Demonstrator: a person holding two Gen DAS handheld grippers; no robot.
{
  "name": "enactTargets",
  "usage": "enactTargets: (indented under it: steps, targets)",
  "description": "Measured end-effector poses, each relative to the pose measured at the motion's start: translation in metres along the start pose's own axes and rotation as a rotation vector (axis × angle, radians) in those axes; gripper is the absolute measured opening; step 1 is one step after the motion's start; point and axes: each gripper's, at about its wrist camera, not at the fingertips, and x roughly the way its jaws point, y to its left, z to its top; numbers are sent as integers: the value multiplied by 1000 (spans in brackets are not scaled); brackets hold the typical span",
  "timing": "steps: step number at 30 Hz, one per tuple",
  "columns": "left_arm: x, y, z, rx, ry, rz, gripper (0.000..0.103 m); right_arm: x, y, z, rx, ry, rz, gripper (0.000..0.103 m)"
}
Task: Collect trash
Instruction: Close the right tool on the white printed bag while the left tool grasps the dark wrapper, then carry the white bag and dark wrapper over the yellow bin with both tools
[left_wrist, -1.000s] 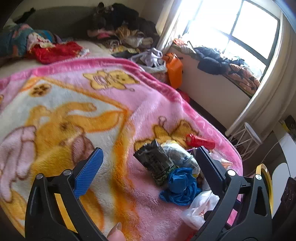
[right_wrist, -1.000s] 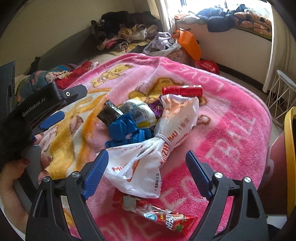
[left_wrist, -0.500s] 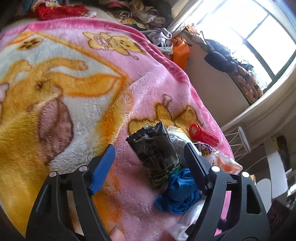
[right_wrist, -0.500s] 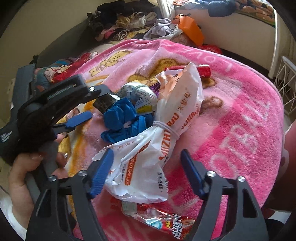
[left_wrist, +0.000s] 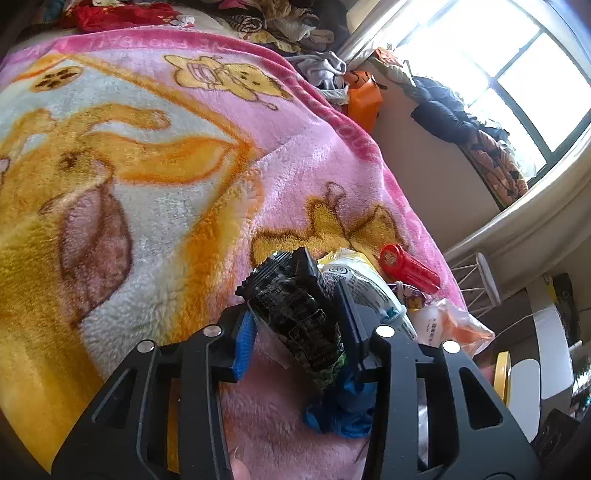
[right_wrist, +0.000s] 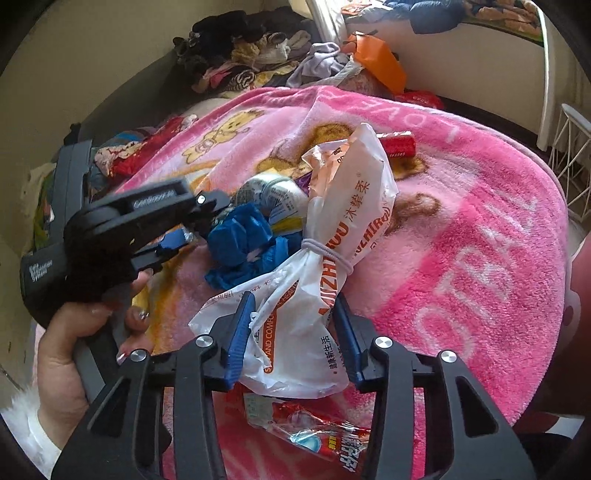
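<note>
A pile of trash lies on a pink cartoon blanket (left_wrist: 147, 166). My left gripper (left_wrist: 295, 332) is closing on a black snack wrapper (left_wrist: 295, 302), and both pads touch its sides. A crumpled blue piece (left_wrist: 343, 410) lies just under it, with a white-grey packet (left_wrist: 365, 291) and a red tube (left_wrist: 410, 269) beyond. My right gripper (right_wrist: 291, 336) is closing on the lower end of a tied white plastic bag (right_wrist: 347, 221), which fills the gap between the pads. In the right wrist view the left gripper (right_wrist: 199, 221) reaches into the pile from the left.
A red snack wrapper (right_wrist: 317, 435) lies on the blanket below the right gripper. Clothes (right_wrist: 251, 55) and an orange bag (right_wrist: 380, 62) are heaped past the bed's far end. A white wire rack (right_wrist: 569, 147) stands on the floor at right. A hand (right_wrist: 70, 350) holds the left gripper.
Both grippers' jaws have narrowed from wide open. The left one dropped onto the black wrapper; the right one now squeezes the white bag.
</note>
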Motion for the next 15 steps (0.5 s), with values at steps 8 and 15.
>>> enactTargets:
  steps: [8,15]
  targets:
    - [-27,0,-5,9,-55,-20,29,-17,-13,-1,59,-63,26,40]
    - [-54,-12,-2,61,-119,-34,28,-37,-9,-5,28,-120,45,40]
